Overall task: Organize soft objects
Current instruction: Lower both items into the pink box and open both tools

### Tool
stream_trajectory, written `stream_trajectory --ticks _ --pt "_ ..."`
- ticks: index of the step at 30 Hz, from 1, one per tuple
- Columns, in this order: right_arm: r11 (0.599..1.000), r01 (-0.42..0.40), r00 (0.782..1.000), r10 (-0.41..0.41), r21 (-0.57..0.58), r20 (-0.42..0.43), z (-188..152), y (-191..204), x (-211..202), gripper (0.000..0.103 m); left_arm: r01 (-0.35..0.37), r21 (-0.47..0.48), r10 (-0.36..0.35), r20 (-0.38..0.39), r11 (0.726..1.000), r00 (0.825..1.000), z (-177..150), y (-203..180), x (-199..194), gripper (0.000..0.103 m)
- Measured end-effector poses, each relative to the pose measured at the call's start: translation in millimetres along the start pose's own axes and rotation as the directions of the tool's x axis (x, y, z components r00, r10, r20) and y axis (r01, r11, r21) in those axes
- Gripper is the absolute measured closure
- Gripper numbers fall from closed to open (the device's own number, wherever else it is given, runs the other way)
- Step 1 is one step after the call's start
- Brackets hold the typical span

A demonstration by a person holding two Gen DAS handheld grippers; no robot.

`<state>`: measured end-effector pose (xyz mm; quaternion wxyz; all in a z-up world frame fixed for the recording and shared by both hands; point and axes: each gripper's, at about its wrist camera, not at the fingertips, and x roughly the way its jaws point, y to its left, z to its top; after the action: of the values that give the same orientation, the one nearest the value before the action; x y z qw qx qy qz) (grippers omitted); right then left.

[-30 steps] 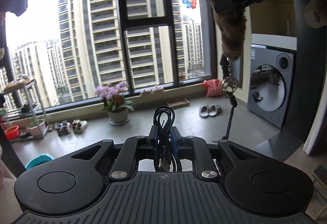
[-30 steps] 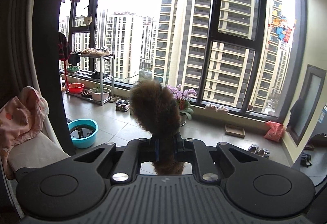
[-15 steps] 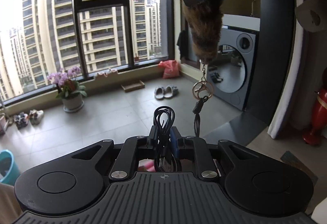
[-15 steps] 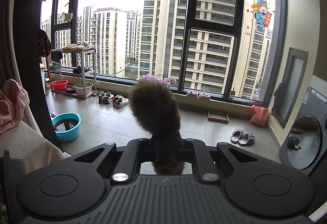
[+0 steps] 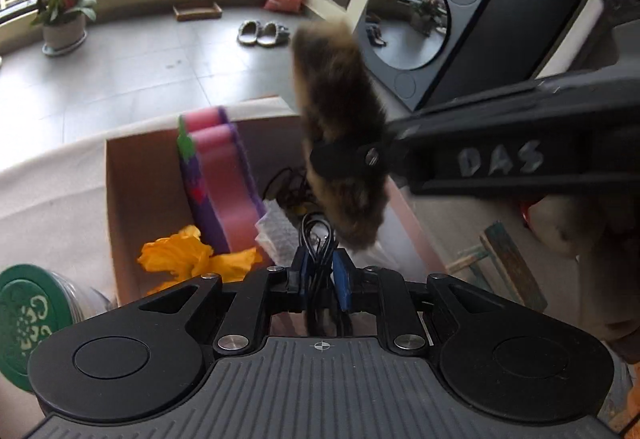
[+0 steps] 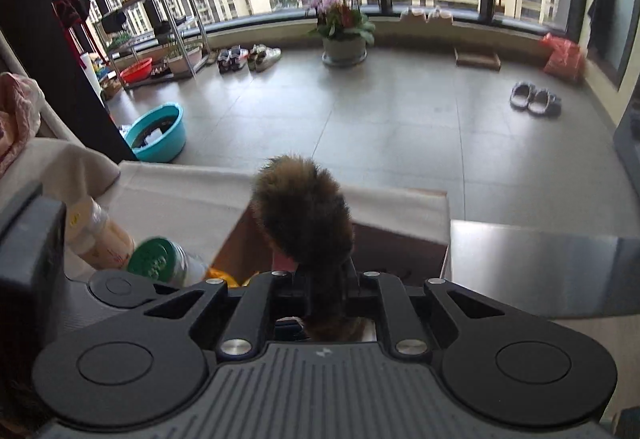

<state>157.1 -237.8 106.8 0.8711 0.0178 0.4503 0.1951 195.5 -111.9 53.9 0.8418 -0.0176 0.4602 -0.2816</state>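
My left gripper [image 5: 319,281] is shut on a coiled black cable [image 5: 317,239]. My right gripper [image 6: 320,289] is shut on a brown furry tail keychain [image 6: 306,215]; it also shows in the left wrist view [image 5: 340,143], held above an open cardboard box [image 5: 120,207]. The box holds a pink and purple foam piece [image 5: 224,175], a yellow soft item [image 5: 188,259], a white cloth [image 5: 276,231] and more cable. The box rim also shows in the right wrist view [image 6: 400,251].
A jar with a green lid [image 5: 24,319] lies left of the box, also in the right wrist view [image 6: 156,259]. The box sits on a white-covered surface [image 5: 52,199]. A washing machine [image 5: 424,19] stands right; a blue basin [image 6: 158,133] and flower pot [image 6: 344,47] are on the floor.
Both grippers have tilted down from the window toward the table and box. The furry tail has come down over the box. Both still hold their objects.
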Motion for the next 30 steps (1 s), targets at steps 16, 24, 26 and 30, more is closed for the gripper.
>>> stream_trajectory --ticks 16,24,26,30 --pt "0.994 -0.108 0.973 0.109 0.015 -0.203 -19 10 105 0.09 -0.142 0.14 0.146 -0.019 0.98 0.989 -23 6 8 0.088" --pt "0.995 -0.098 0.975 0.096 -0.002 -0.2 -17 13 108 0.09 -0.135 0.118 0.138 -0.016 0.984 0.99 -18 10 14 0.089" --pt "0.996 -0.094 0.976 0.091 -0.004 -0.196 -18 16 108 0.09 -0.133 0.111 0.135 -0.01 0.985 0.991 -18 11 13 0.089" --pt "0.997 -0.079 0.979 0.076 -0.009 -0.189 -20 19 107 0.09 -0.116 0.098 0.115 0.011 0.988 0.993 -24 12 5 0.089"
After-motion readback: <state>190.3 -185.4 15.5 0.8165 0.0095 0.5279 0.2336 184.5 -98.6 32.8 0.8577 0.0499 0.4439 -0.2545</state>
